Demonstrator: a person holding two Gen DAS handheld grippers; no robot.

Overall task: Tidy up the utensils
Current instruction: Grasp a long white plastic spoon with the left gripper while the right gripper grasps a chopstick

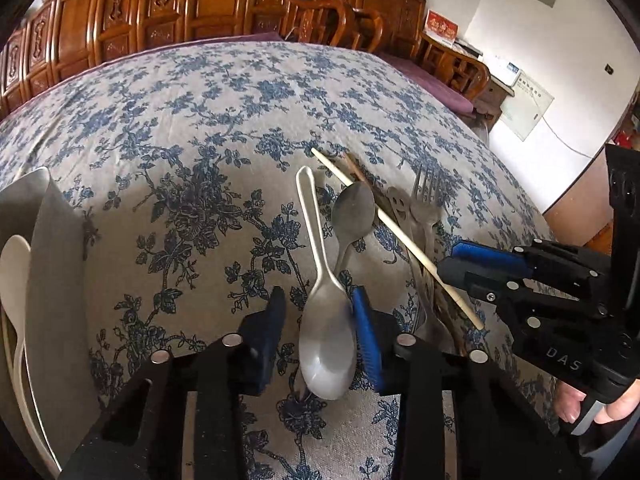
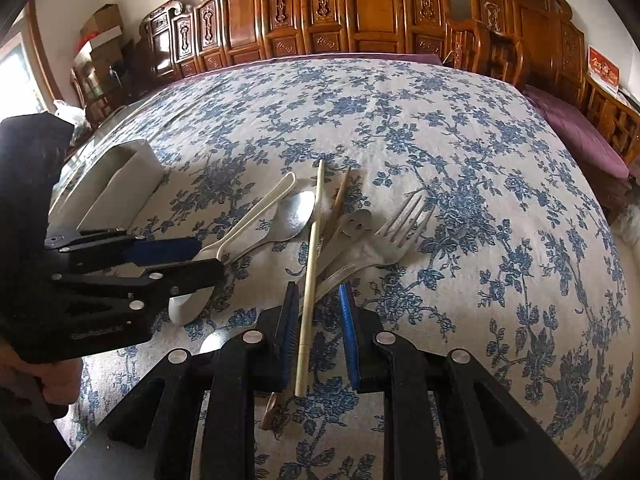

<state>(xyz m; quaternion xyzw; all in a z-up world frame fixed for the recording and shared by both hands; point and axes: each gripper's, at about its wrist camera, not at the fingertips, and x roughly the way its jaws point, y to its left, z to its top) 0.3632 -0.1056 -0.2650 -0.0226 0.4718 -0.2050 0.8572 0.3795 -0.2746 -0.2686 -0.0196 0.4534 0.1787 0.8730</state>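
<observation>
A white spoon lies on the floral tablecloth between the fingers of my left gripper. The blue right pad touches its bowl, and a gap shows at the left pad, so the gripper is open. From the right wrist view, the left gripper hovers over the white spoon. My right gripper is open, slightly apart, with a pale chopstick between its fingers and leaning on the left pad. Beside them lie a metal spoon, a fork and a smiley-faced utensil.
A white holder stands at the left with a white spoon in it, and shows in the right wrist view as the white holder. A brown chopstick lies in the pile. Carved wooden chairs line the far edge.
</observation>
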